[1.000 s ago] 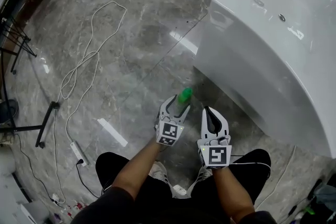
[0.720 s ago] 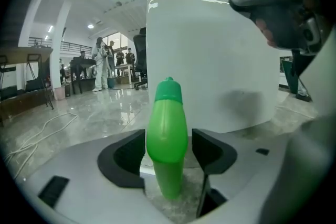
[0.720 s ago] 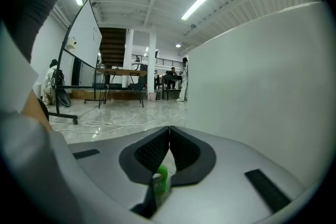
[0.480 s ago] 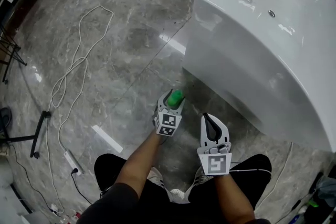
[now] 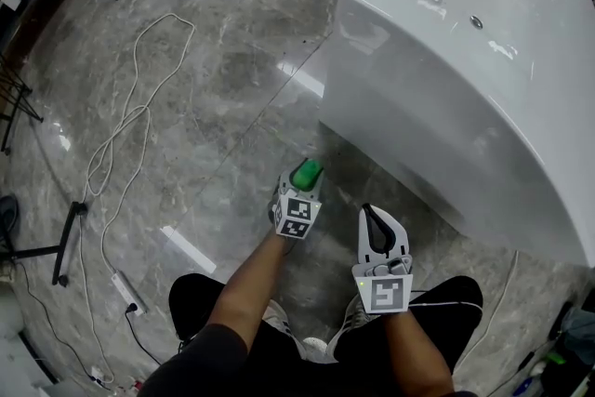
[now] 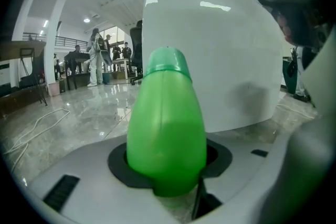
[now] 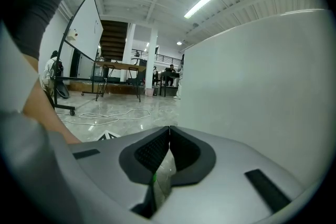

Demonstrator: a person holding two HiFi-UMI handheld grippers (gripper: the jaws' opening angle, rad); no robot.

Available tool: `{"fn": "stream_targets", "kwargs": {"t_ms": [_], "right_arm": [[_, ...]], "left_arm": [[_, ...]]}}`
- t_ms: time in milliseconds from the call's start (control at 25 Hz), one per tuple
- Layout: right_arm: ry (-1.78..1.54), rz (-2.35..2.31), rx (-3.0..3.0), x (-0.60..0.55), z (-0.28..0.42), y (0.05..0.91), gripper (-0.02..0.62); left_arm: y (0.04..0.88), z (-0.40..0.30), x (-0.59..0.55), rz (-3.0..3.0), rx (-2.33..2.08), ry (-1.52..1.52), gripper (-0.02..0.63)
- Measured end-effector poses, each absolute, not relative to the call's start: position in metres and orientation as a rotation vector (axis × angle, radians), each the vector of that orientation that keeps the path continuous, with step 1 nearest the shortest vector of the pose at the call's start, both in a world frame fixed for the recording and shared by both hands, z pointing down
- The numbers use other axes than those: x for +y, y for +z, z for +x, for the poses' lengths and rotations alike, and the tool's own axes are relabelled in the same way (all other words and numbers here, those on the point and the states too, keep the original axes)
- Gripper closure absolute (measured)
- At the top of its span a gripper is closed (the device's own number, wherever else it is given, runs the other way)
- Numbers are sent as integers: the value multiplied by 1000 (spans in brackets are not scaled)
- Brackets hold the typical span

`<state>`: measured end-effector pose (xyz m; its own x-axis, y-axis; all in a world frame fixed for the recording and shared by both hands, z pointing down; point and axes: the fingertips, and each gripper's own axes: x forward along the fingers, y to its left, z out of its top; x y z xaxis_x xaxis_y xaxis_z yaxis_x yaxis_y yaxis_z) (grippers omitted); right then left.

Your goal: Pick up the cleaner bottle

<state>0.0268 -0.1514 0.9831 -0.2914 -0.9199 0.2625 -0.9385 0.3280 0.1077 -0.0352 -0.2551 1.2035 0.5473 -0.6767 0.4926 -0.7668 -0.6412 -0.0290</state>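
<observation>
The green cleaner bottle (image 5: 308,172) stands on the grey marble floor in front of my knees; only its top shows in the head view. My left gripper (image 5: 299,188) reaches down around it, and its jaws are closing. In the left gripper view the bottle (image 6: 167,123) fills the hollow of the black pads (image 6: 118,162), which wrap its sides. My right gripper (image 5: 372,215) hovers just right of the bottle, apart from it. In the right gripper view that gripper (image 7: 168,139) is shut with its pads together and nothing between them.
A large white glossy tub (image 5: 465,60) rises close behind and to the right of the bottle. A white cable (image 5: 130,125) loops over the floor at left, ending at a power strip (image 5: 124,290). A black stand leg (image 5: 65,237) lies at far left.
My left gripper has sunk and slid forward around the green bottle, and its jaws have drawn in on it. The right gripper has kept about the same place.
</observation>
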Motion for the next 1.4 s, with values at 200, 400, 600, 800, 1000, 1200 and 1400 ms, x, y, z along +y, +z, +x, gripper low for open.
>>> {"fn": "stream_targets", "kwargs": {"t_ms": [200,400,600,800,1000,1200,1400], "right_arm": [[102,1657,-2305,-149,28,989,578],[90,1660,-2298,-159,26,985,578],[132,1754,-2256,-171,31,953,578],[126,1820,-2261,-177,33,848,578],[206,1832,-2231,-161,35,711,578],[145,1849,-2315,-155,36,557,578],[207,1868,-2289,-126,64,438,578]], "left_arm": [[1196,-40,-255,2555,-1234,674,422],[1148,-37,-257,2593,-1249,578,422],[1067,-39,-254,2638,-1268,487,423],[936,-48,-243,2661,-1314,429,423],[771,-56,-222,2641,-1362,377,423],[609,-54,-207,2645,-1385,357,423],[481,-40,-168,2607,-1378,361,423]]}}
